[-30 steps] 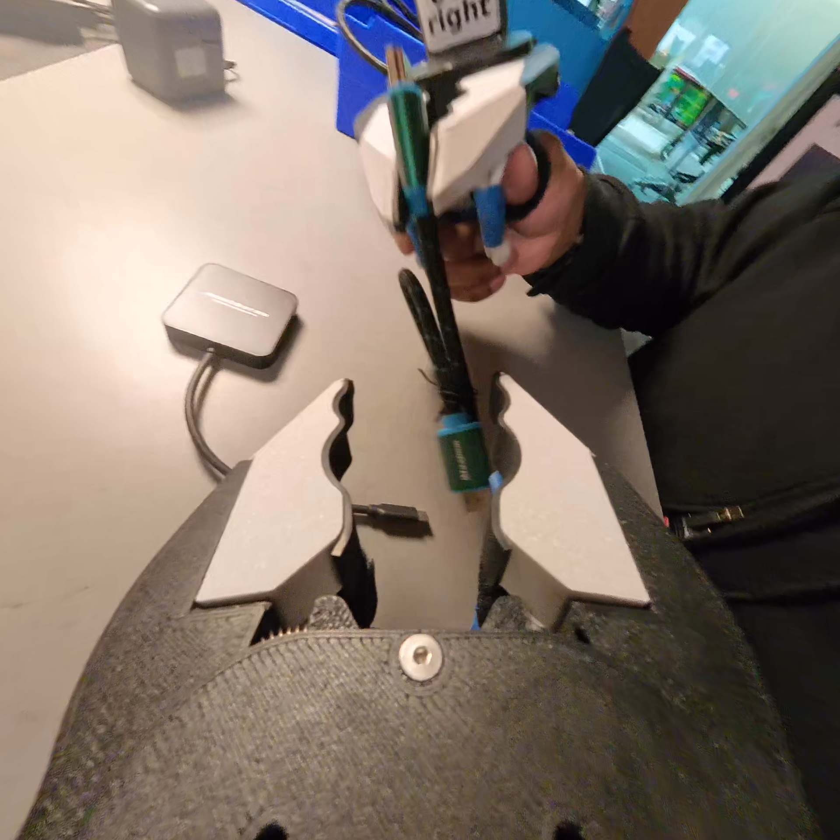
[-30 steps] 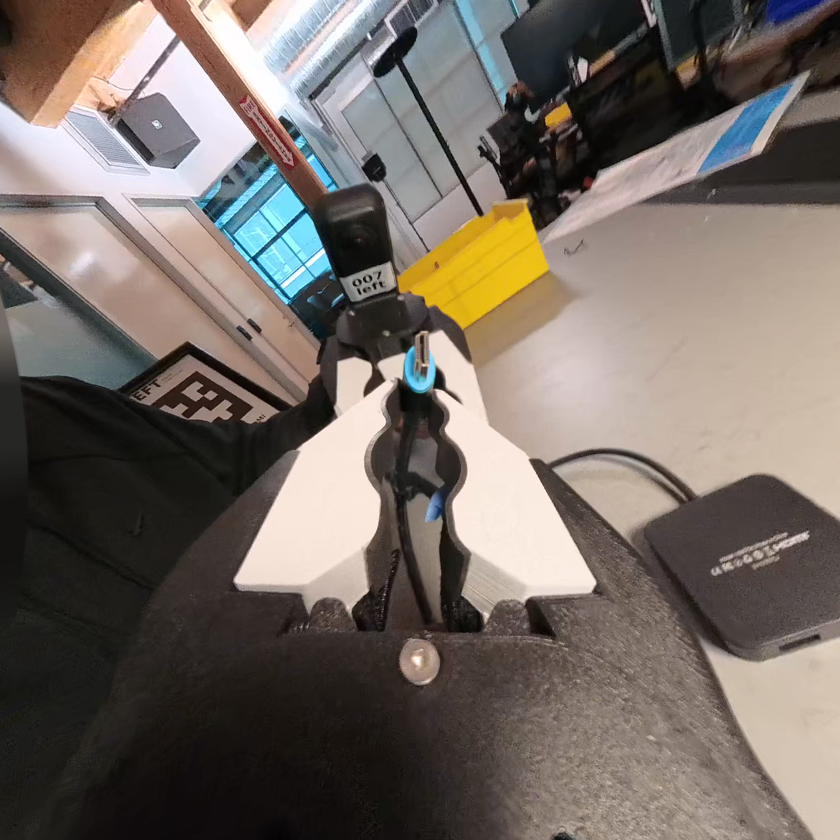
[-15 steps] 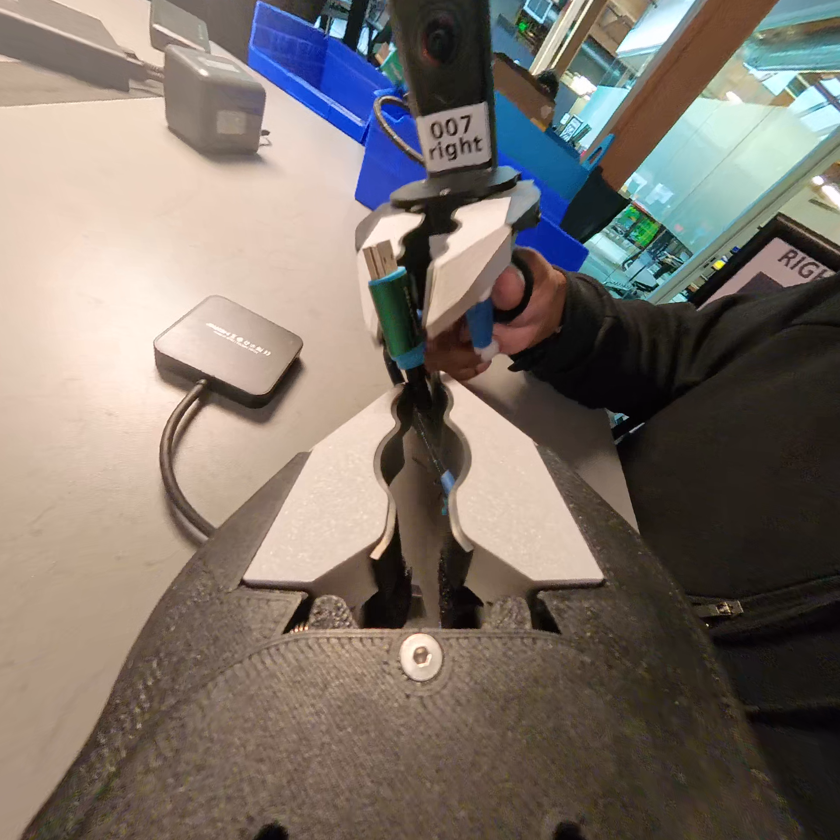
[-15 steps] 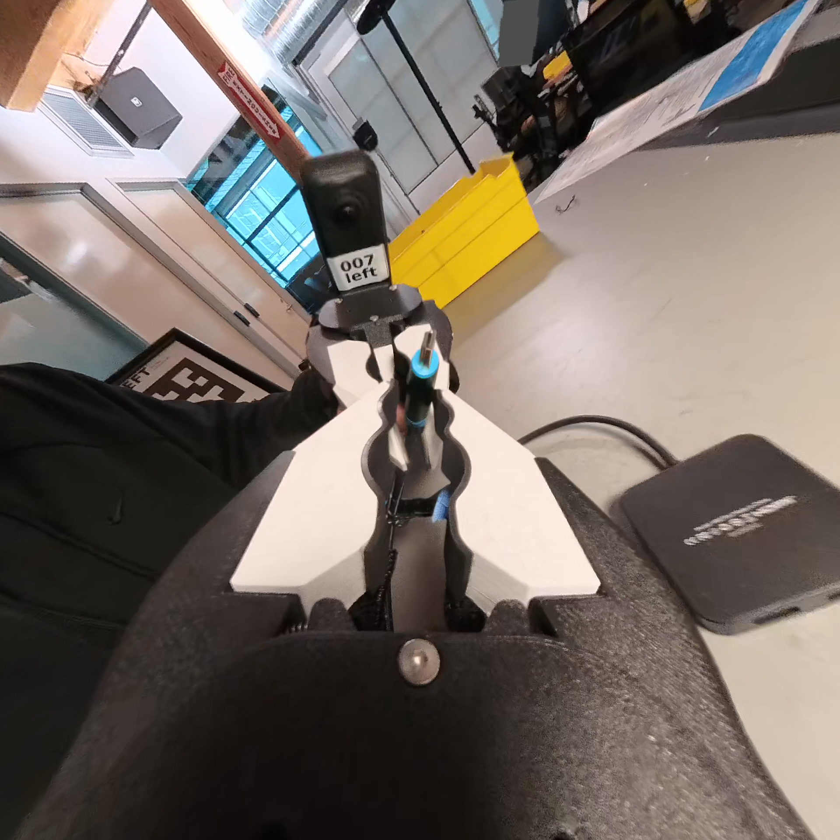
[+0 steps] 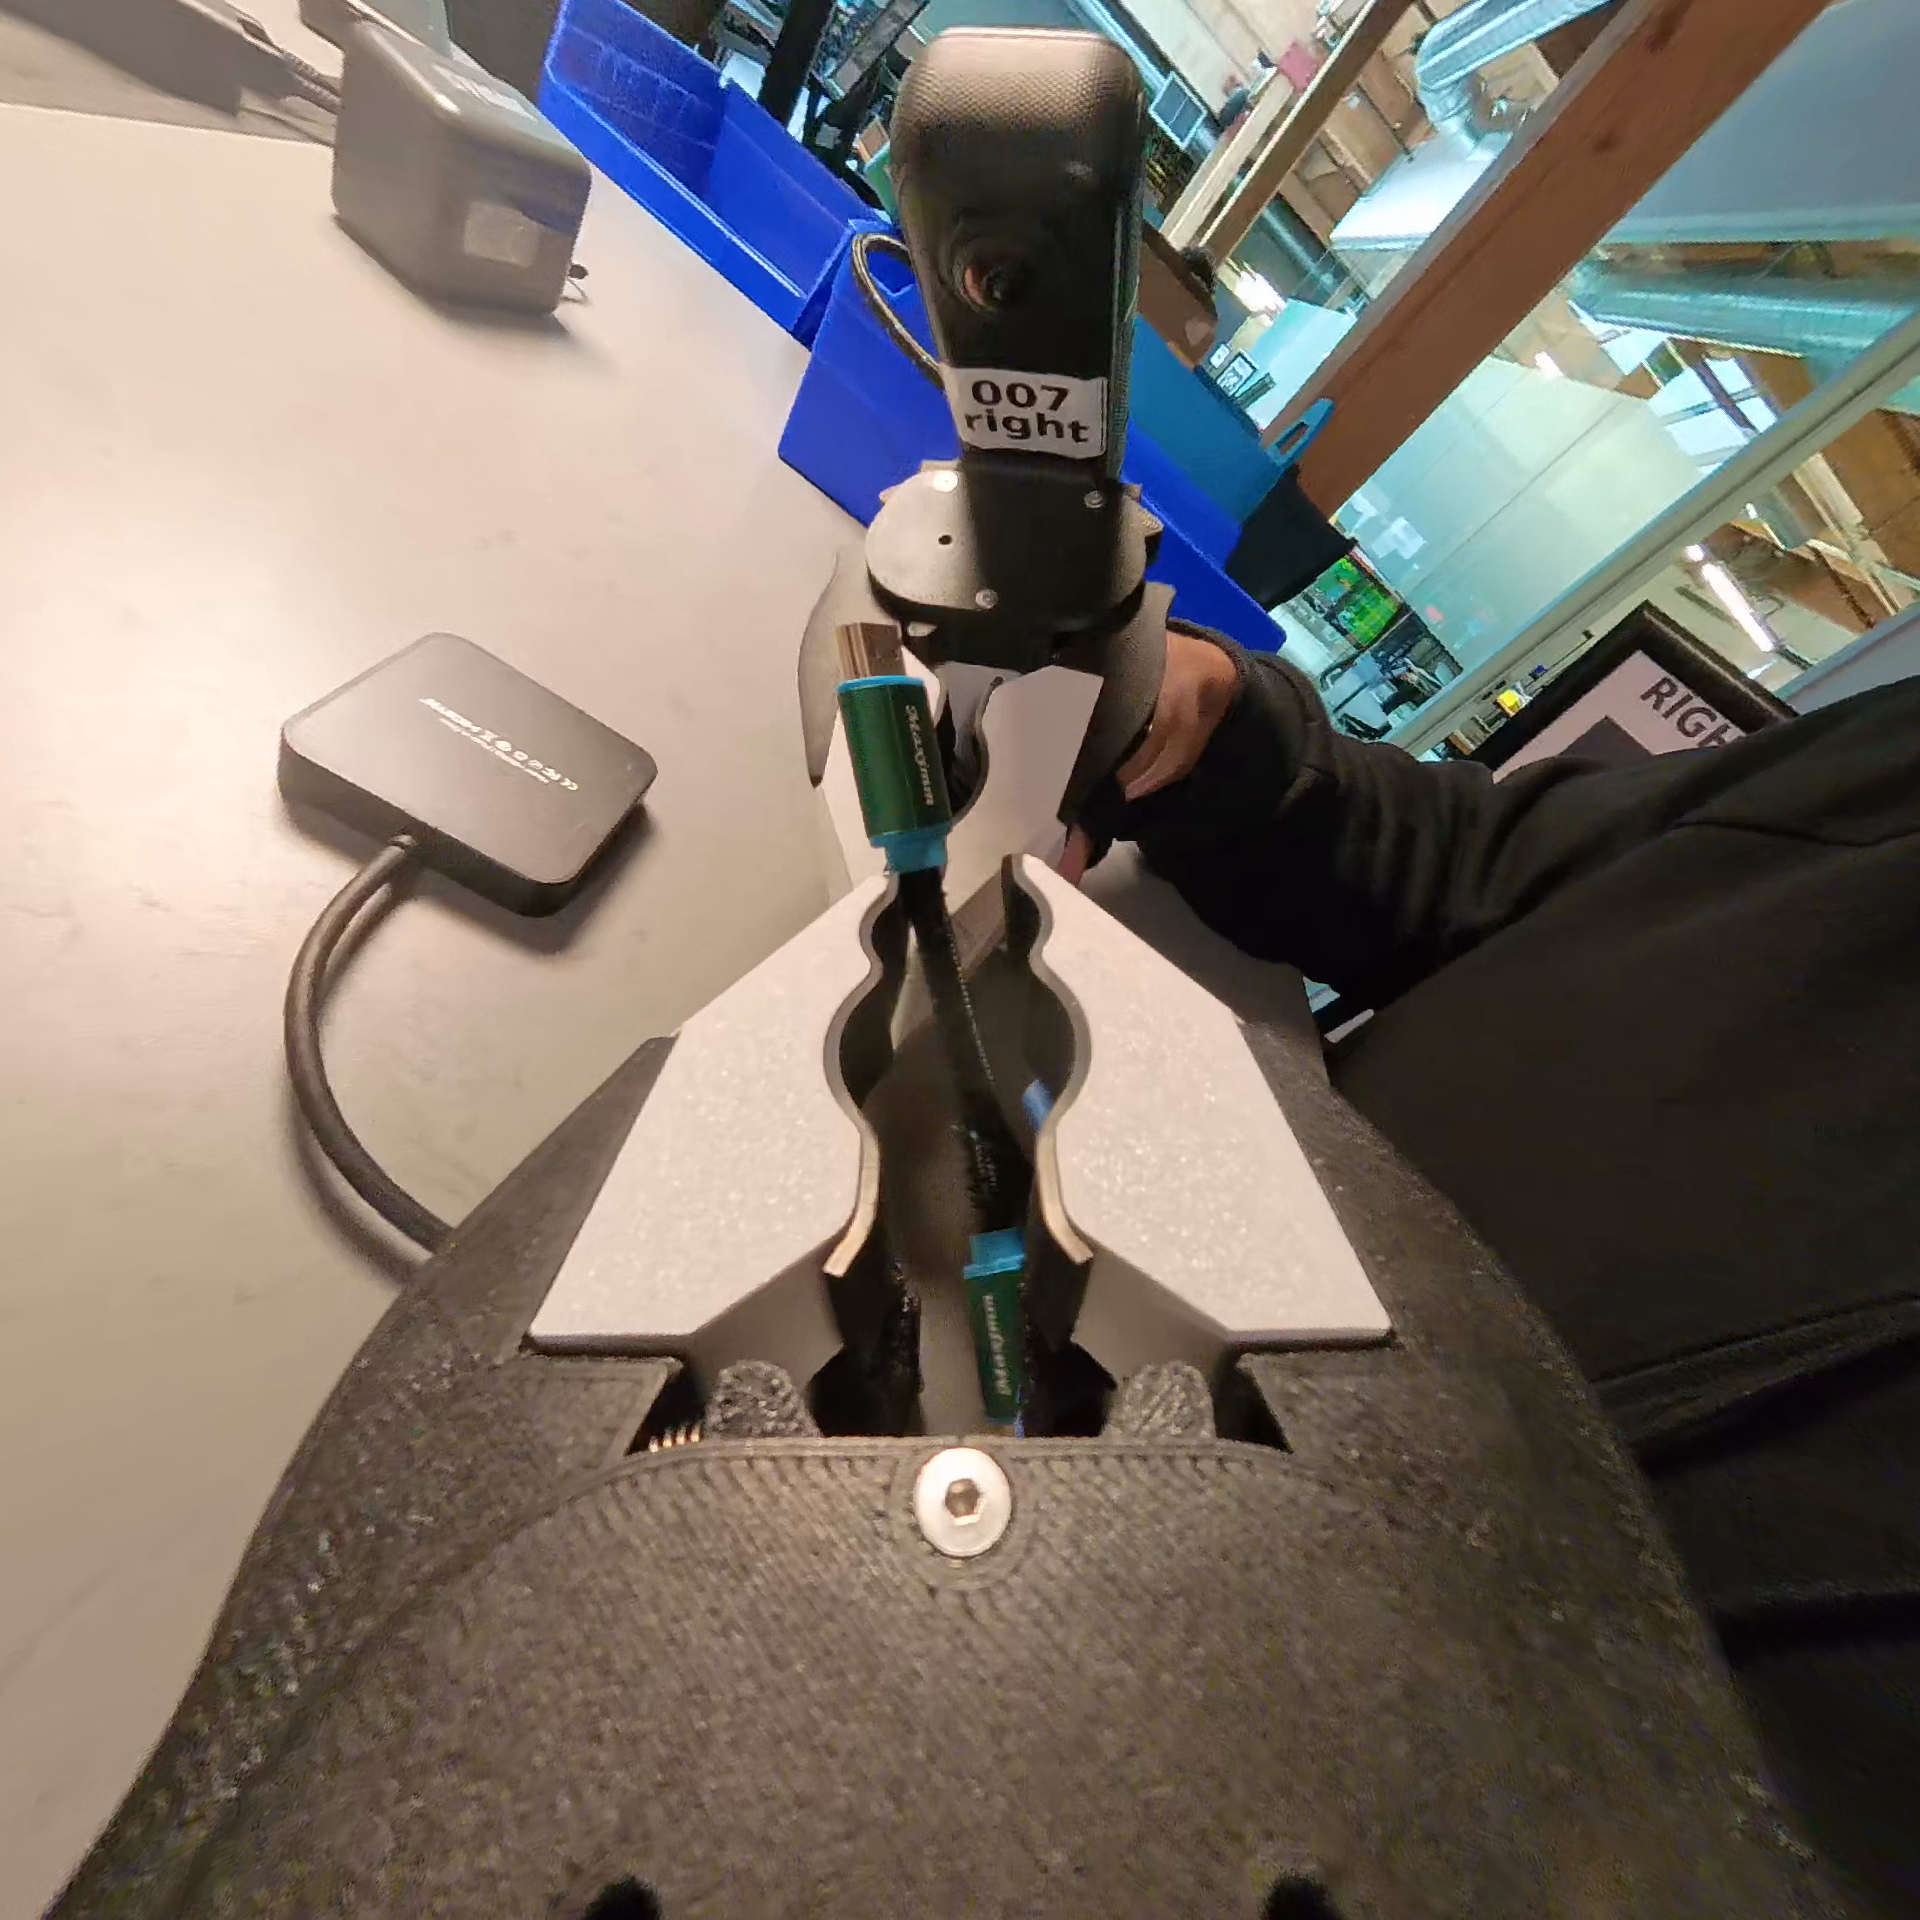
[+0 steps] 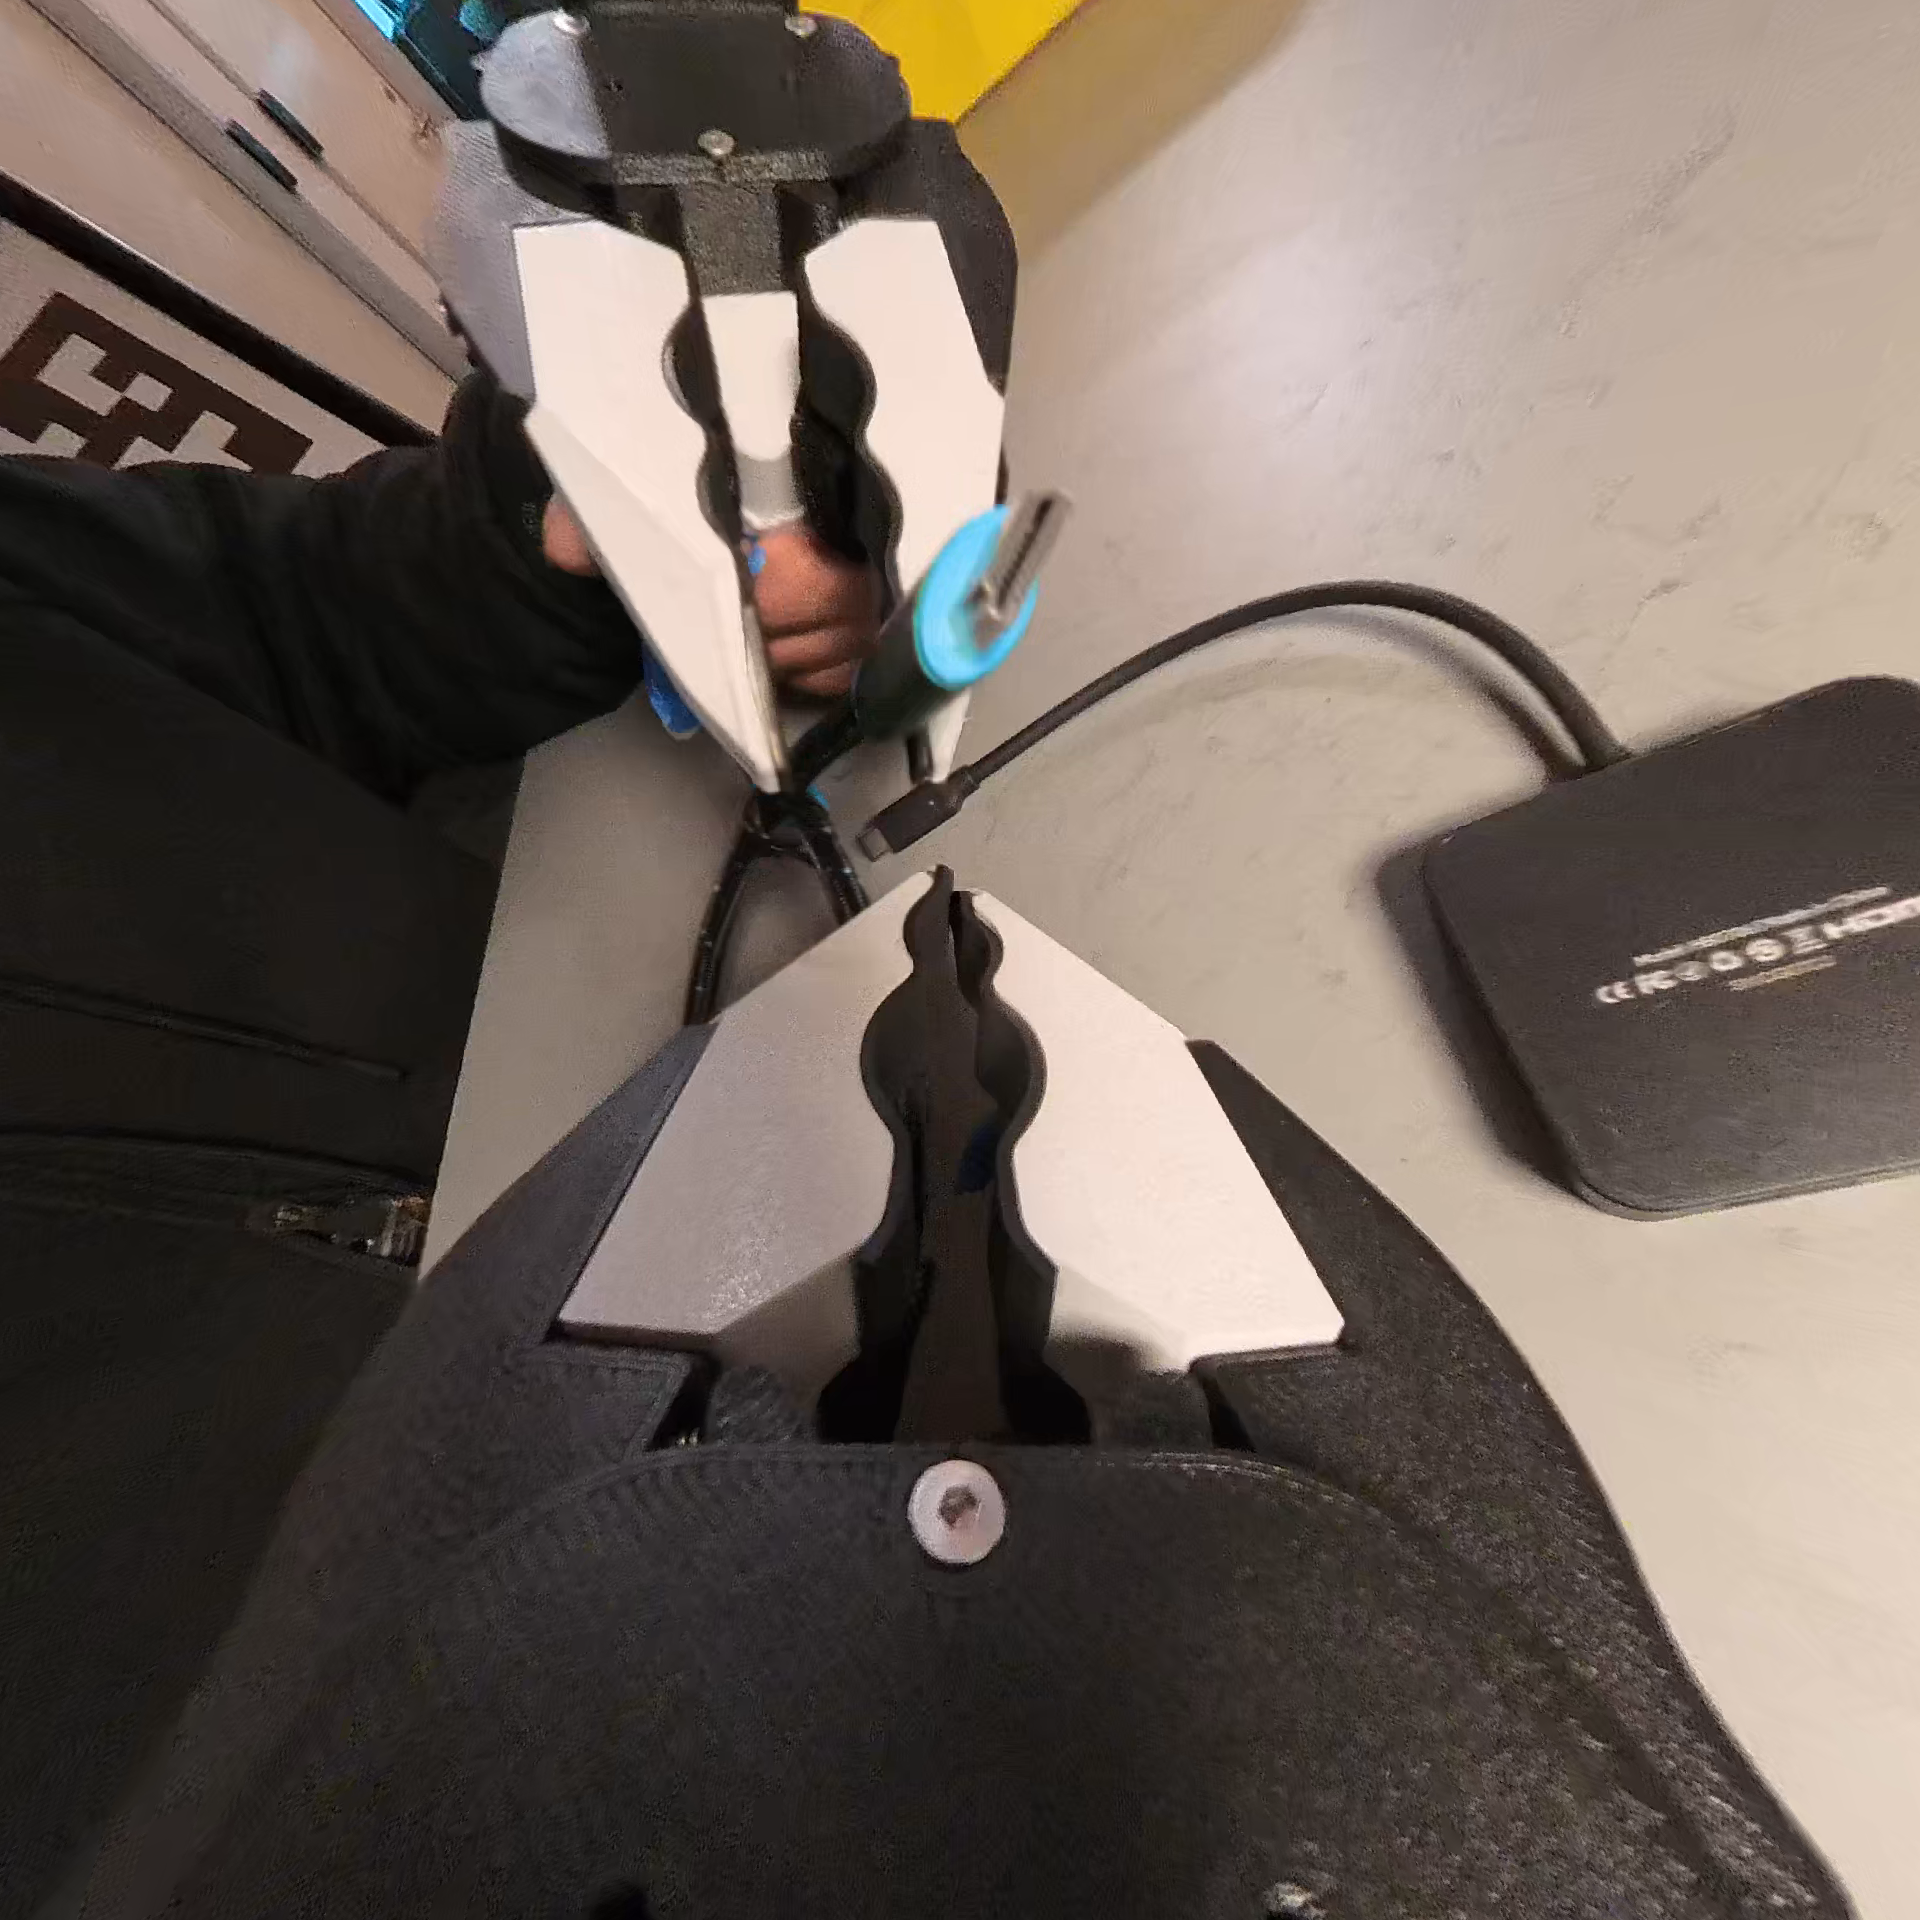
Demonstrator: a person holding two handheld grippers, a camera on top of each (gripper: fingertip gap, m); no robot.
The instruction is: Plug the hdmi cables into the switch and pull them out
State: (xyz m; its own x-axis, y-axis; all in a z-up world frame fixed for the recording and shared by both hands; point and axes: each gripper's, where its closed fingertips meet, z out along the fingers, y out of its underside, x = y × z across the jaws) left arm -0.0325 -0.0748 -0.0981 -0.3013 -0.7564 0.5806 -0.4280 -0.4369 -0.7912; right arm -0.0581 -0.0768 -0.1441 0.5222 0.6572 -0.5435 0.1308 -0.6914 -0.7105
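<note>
- Sticking up past the tips of the left claw (image 5: 951, 881), the green plug (image 5: 894, 769) of the hdmi cable (image 5: 961, 1039) is in the air, unplugged. The claw is clamped on the braided cord just below it.
- A second green plug (image 5: 997, 1340) hangs lower, between that claw's fingers.
- The right claw (image 6: 945, 894) is pressed together; whether it pinches cord I cannot tell.
- The black switch (image 6: 1662, 987) lies flat on the table (image 6: 1351, 312), with its own lead (image 6: 1143, 665) curling back toward the edge by the person.

switch (image 6: 1704, 966) cut by right edge, blurred HDMI plug (image 6: 971, 613)
</note>
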